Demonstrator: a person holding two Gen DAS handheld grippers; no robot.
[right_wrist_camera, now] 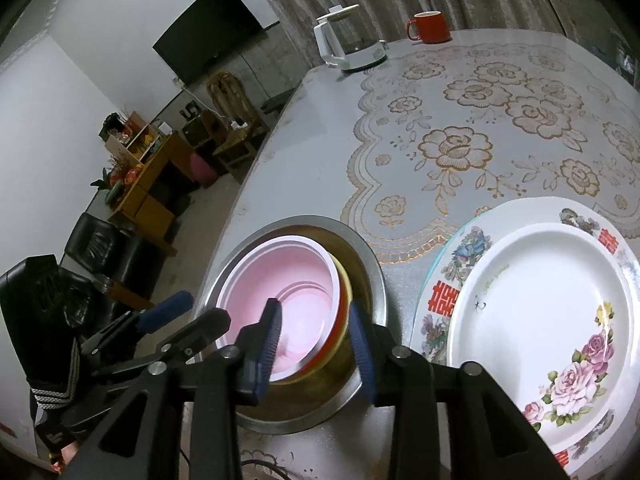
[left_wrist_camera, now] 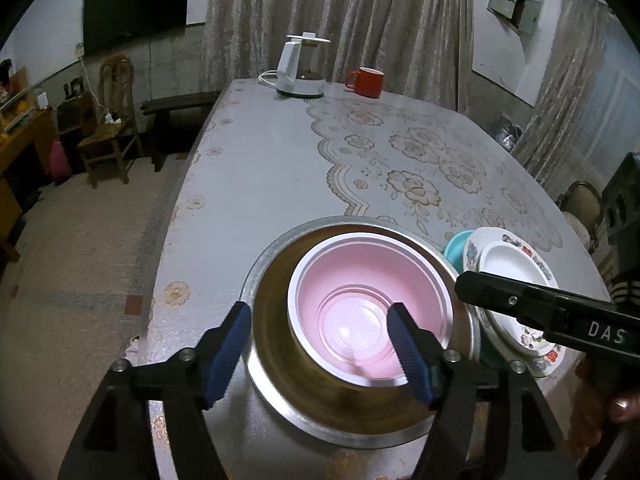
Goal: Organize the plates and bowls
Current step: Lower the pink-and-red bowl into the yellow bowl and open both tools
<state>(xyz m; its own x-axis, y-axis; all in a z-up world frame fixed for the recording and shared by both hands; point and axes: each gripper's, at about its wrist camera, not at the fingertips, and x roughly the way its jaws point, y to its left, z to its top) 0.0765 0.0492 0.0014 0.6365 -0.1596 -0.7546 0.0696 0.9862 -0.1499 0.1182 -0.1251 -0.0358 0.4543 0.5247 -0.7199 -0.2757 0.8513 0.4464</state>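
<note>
A pink bowl sits nested in a steel bowl near the table's front edge. In the right wrist view, red and yellow bowl rims show between the pink bowl and the steel bowl. My left gripper is open: one blue finger is outside the steel rim, the other inside the pink bowl. My right gripper straddles the nested rims with its pads apart from them. To the right, a white rose plate lies on a larger floral plate, with a teal plate underneath.
A white kettle and a red mug stand at the far end of the lace-covered table. The table's left edge drops to the floor, where a wooden chair stands. The right gripper's black body reaches over the plates.
</note>
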